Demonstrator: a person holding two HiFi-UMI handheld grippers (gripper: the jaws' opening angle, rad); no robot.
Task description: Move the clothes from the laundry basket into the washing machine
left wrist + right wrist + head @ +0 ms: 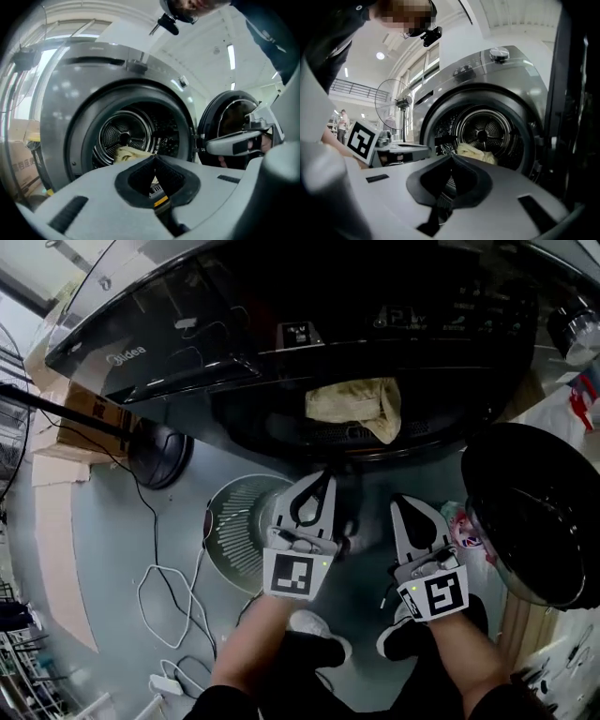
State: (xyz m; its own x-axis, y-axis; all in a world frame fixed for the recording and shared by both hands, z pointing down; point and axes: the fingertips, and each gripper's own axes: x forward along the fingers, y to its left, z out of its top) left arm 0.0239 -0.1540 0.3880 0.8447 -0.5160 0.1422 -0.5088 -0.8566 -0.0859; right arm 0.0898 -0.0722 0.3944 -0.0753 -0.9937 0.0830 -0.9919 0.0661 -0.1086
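The washing machine (281, 343) stands in front of me with its round door (539, 512) swung open to the right. A pale yellow cloth (354, 404) lies in the drum (124, 136); the cloth (125, 153) also shows in the left gripper view and in the right gripper view (477, 153). My left gripper (325, 476) points at the opening from a short way off, jaws shut with nothing in them (154, 159). Beside it my right gripper (401, 502) is also shut and empty (451, 157). A round white slatted basket (234, 526) sits on the floor under my left hand; I see no clothes in it.
A black fan base (159, 454) with a pole stands on the floor to the left, and white cables (173, 606) trail near it. Cardboard boxes (89, 423) lean by the machine's left side. The open door (574, 117) blocks the right.
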